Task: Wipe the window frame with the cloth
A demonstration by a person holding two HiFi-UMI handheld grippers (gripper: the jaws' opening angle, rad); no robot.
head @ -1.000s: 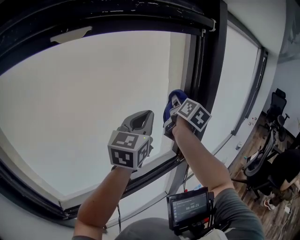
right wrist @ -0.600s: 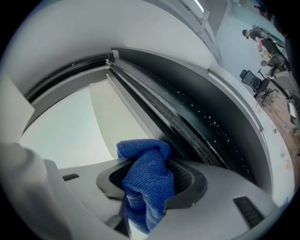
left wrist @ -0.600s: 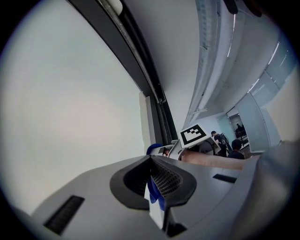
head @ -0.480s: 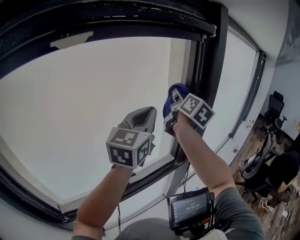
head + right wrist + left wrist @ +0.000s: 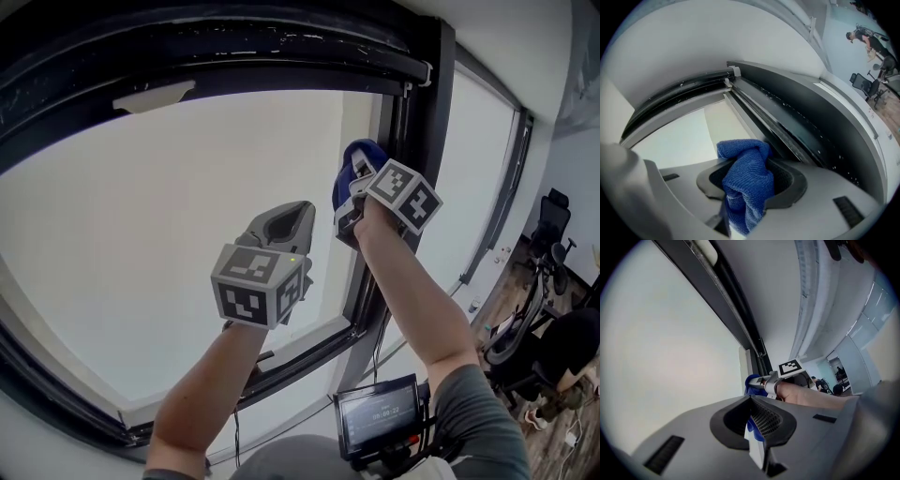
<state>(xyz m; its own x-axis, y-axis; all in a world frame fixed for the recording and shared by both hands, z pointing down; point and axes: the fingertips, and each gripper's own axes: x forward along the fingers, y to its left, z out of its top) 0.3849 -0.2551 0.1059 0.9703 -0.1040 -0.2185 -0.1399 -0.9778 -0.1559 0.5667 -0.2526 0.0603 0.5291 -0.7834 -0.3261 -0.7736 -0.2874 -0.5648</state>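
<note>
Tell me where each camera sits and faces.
Head view: on the person's head, facing the window frame; shows both forearms, left gripper, right gripper.
Left gripper view: on it, looking past shut jaws at the right hand.
Right gripper view: on it, jaws on the blue cloth, facing the frame's corner.
Shared: cloth and frame in all.

Nubby blue cloth; glossy dark window frame

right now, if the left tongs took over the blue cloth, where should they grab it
I'd take the bunched fold of the blue cloth that sticks out past the right tongs, coming in from the glass side where the left tongs are; the dark window frame crowds its other side.
</note>
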